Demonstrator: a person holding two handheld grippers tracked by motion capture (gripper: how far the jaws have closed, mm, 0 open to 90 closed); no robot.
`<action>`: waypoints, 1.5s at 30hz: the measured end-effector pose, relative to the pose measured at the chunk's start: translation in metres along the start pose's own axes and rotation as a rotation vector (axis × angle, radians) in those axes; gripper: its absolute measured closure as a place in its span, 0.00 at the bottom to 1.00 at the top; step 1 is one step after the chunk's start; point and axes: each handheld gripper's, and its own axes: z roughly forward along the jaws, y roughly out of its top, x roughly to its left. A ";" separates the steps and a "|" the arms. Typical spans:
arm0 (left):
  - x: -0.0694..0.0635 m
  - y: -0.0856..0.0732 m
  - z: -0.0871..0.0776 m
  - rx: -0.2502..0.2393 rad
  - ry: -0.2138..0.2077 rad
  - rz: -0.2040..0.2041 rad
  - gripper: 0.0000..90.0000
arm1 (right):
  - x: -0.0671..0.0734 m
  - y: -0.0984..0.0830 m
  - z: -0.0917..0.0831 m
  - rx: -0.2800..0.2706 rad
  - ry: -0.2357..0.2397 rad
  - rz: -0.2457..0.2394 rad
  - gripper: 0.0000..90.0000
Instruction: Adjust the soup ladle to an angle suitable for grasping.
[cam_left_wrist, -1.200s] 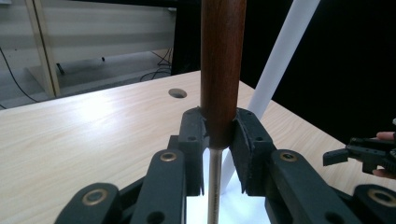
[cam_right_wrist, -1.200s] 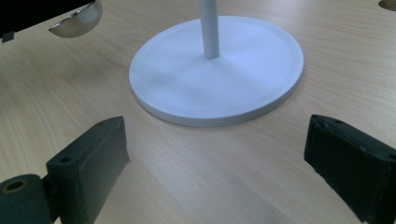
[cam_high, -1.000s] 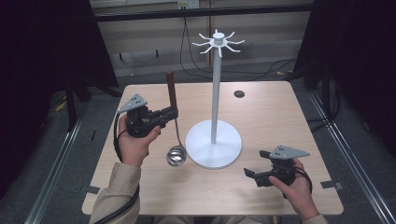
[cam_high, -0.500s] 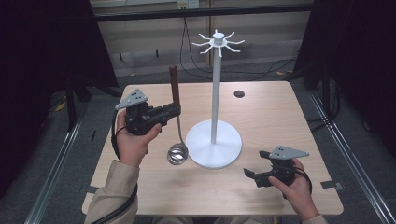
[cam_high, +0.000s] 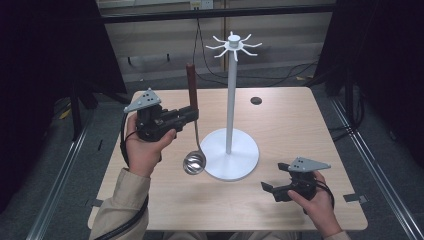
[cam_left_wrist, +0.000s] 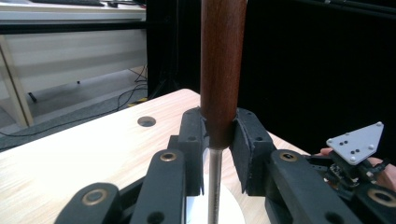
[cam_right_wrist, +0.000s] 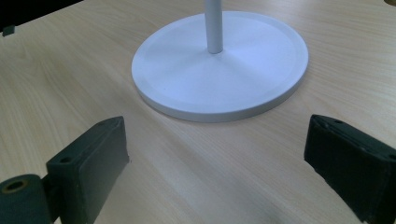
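From above, the left tool (cam_high: 192, 114) clamps the upright ladle (cam_high: 193, 125) by its wooden handle left of the stand (cam_high: 230, 150), bowl low over the table (cam_high: 300, 125); its own view shows pads squeezing that handle; the right tool (cam_right_wrist: 217, 158) gapes empty before the stand's base.

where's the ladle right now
In the high view the ladle hangs upright at the table's left, its wooden handle clamped in the left gripper, its bowl just left of the white stand's base.
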 end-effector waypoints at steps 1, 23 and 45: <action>0.000 0.001 0.001 0.000 -0.002 0.001 0.83 | 0.000 0.000 -0.001 0.003 -0.004 0.009 0.06; -0.012 0.023 0.010 -0.002 -0.030 0.040 0.83 | -0.002 -0.002 -0.003 -0.001 -0.007 0.019 0.06; -0.022 0.036 0.018 0.001 -0.059 0.066 0.83 | -0.001 -0.002 -0.005 -0.004 -0.010 0.018 0.06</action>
